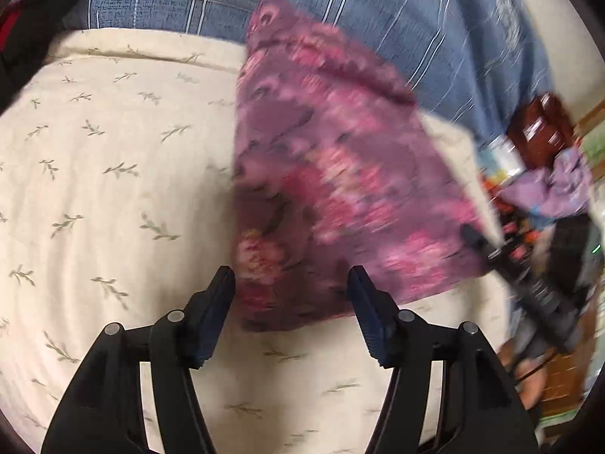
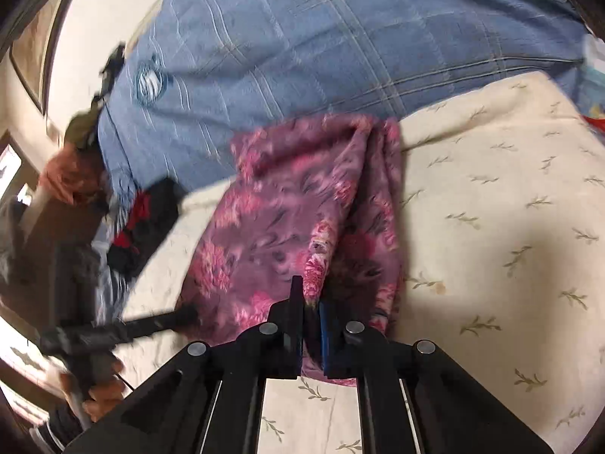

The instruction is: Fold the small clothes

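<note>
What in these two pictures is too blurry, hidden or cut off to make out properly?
- Pink flowered garment: smeared by motion in both views, so its type and shape stay unclear.
- Clutter at the right edge, left wrist view: blurred and cut off by the frame.
- Dark red-and-black item, right wrist view: too blurred to name.
- Right claw: closed on the garment; its fingers hide how much fabric is pinched.

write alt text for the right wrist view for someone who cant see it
The right tongs, shut, pinch a fold of a pink floral garment lying on a cream leaf-print sheet. A blue plaid blanket lies behind it, and the left tongs reach in from the left.
</note>
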Tool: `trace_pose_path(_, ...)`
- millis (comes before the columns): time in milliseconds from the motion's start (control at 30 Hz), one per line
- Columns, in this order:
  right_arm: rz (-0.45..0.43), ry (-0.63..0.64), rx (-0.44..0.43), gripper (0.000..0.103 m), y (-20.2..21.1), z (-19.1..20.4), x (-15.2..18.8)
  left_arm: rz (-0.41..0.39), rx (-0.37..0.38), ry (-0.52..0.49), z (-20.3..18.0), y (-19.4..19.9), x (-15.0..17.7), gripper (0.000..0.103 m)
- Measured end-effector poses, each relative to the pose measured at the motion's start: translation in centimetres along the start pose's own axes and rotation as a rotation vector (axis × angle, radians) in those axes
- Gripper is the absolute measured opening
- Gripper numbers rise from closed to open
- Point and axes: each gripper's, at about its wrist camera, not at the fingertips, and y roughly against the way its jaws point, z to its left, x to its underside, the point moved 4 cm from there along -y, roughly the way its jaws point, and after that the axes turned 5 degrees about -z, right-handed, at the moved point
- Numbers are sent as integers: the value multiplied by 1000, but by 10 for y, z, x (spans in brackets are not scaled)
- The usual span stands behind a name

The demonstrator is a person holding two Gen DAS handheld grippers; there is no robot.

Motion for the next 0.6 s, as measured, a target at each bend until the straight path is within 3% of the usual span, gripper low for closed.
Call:
trace_pose_path(67,109,-15,93,6,-20,-22,14,5,-3,-29,3,-2,3,54)
trace_pose_path(100,123,-4,75,5,-21,-24,17,-1,12,-53,1,7,2,53)
trace_pose_path(167,104,9,51,16,-8,-17,5,-47,77,-81,-3,26,-4,53)
trace_pose_path(233,23,-14,-12,21,4,-11,-21,-112,85,-98,-8,41,-24,56)
trace_pose_path(333,-54,-71,-33,58,-9,-10,-60,-127,60,-107,-17,28,-66,63)
trace_pose_path(433,-36,-109,11,60,-52,-13,-84,-49,41,-70,-19,-13,-102,63)
trace_pose_path(533,17,-129,88,60,-91,-23,-97,-5,-49,-75,-15,-45,-119,63)
trace_pose_path(600,57,-115,138,52,-117,-28,-106,-7,-69,-87,-12,-55,-128,63)
